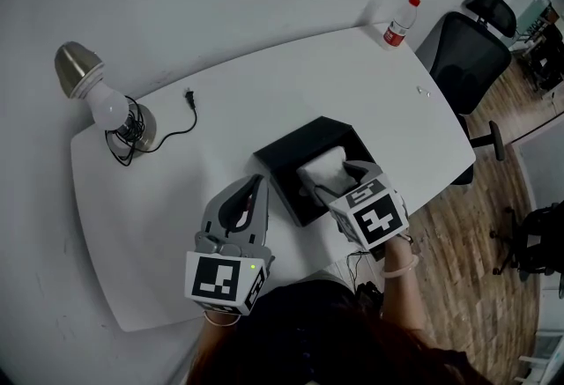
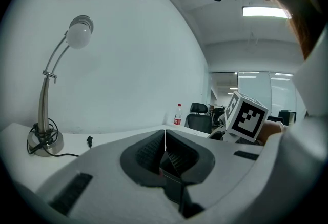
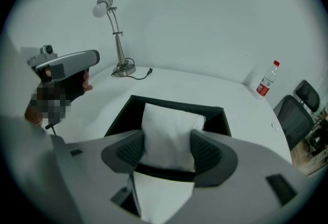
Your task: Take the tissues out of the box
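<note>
A black open box (image 1: 275, 159) lies on the white table (image 1: 176, 189), with a white pack of tissues (image 1: 322, 170) in it. My right gripper (image 1: 340, 180) reaches into the box from the near side. In the right gripper view its pads press the pack of tissues (image 3: 171, 128) from both sides, and the pack stands up above the box wall (image 3: 125, 113). My left gripper (image 1: 256, 184) hovers just left of the box, jaws together and holding nothing. In its own view the left gripper (image 2: 164, 141) has its pads meeting at the tips.
A desk lamp (image 1: 97, 97) stands at the table's far left, its cable and plug (image 1: 189, 97) trailing toward the middle. A water bottle (image 1: 401, 22) stands at the far right corner. A black office chair (image 1: 467, 57) is beyond the right edge.
</note>
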A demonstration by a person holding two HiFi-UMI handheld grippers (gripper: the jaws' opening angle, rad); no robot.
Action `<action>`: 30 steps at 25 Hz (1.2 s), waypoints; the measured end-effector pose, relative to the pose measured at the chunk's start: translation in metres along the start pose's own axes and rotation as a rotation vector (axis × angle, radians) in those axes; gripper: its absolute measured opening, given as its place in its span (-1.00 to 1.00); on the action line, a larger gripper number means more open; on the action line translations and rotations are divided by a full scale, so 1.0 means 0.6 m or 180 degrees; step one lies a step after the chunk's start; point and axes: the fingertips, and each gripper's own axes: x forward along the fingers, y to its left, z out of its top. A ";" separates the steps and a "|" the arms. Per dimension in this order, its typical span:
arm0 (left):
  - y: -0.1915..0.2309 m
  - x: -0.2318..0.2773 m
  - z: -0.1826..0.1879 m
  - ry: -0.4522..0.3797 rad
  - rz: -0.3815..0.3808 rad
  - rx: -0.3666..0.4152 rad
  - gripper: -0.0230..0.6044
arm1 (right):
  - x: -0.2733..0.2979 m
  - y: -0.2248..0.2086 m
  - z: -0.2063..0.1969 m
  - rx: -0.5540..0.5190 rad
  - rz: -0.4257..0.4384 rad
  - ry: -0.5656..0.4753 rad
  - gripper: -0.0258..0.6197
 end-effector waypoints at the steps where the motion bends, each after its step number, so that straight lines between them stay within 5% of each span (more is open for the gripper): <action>1: -0.004 -0.002 0.000 -0.0002 -0.0008 0.0005 -0.84 | -0.005 0.001 0.002 -0.0013 -0.0012 -0.0041 -0.01; 30: -0.125 -0.117 0.005 -0.0150 0.0129 0.0128 -0.84 | -0.164 0.034 0.026 -0.0302 -0.0324 -0.1446 -0.01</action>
